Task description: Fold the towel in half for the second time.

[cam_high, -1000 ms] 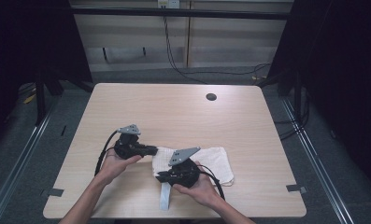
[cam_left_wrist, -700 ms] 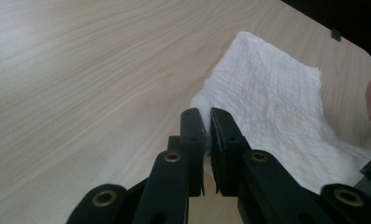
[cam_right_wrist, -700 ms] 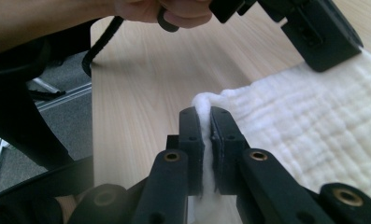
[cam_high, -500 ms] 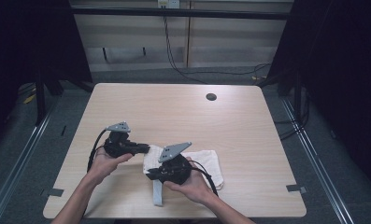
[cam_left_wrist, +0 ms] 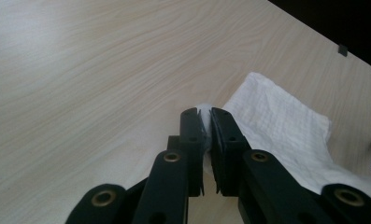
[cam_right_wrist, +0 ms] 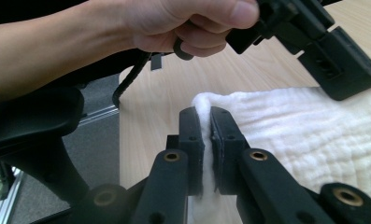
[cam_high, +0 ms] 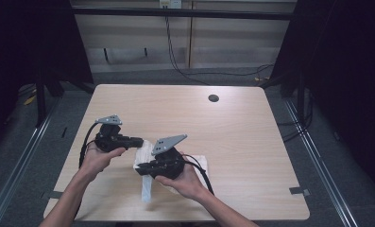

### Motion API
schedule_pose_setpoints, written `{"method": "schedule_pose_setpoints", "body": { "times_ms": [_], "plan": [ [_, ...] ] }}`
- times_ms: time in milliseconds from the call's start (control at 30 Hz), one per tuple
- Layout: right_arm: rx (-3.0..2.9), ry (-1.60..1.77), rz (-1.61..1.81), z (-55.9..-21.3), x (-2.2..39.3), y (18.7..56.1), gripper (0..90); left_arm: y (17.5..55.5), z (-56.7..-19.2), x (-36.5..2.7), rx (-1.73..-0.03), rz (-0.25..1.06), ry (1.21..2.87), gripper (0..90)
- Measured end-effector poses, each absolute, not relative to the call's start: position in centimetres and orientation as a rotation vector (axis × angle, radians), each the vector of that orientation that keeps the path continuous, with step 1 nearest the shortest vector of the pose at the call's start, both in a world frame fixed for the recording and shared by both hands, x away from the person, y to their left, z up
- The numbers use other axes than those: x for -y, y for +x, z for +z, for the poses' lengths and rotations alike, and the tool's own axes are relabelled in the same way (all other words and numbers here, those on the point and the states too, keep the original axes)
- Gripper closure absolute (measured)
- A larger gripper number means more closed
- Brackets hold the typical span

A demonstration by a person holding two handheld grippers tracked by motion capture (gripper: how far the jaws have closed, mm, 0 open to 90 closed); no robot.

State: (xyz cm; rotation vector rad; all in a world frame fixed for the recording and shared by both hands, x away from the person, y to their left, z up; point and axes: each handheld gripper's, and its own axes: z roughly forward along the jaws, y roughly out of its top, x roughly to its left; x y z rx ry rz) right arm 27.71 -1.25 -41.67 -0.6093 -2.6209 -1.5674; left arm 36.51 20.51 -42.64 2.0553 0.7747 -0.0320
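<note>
A white cloth (cam_high: 145, 187) lies bunched near the front of the wooden table (cam_high: 232, 127), one end hanging down toward the front edge. My left gripper (cam_high: 139, 141) is shut on a corner of the cloth (cam_left_wrist: 276, 121), which spreads away to the right of its jaws (cam_left_wrist: 205, 121). My right gripper (cam_high: 141, 170) is shut on another edge of the cloth (cam_right_wrist: 314, 121), a fold pinched between its jaws (cam_right_wrist: 205, 116). In the right gripper view the person's left hand (cam_right_wrist: 183, 23) holds the left gripper (cam_right_wrist: 356, 74) just above the cloth.
A small dark round hole (cam_high: 213, 98) sits at the table's far right. Black cables trail from both grippers. Dark floor and metal rails surround the table, with a panelled wall behind.
Both hands have moved left along the table, dragging the cloth with them. The cloth is more bunched and one end now hangs toward the front edge.
</note>
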Motion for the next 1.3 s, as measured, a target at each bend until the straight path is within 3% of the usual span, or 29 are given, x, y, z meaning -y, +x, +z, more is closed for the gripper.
{"method": "schedule_pose_setpoints", "body": {
  "times_ms": [733,1300],
  "plan": [
    [2.563,-0.765,-1.663,-42.4,8.1,25.8,84.7,36.4,-42.9,-12.4,-0.659,-0.091,2.131,84.3],
    [2.641,-0.894,-1.629,-43.7,12.2,24.0,84.3,36.3,-44.6,-7.5,-0.682,-0.154,2.16,83.7]
  ]
}}
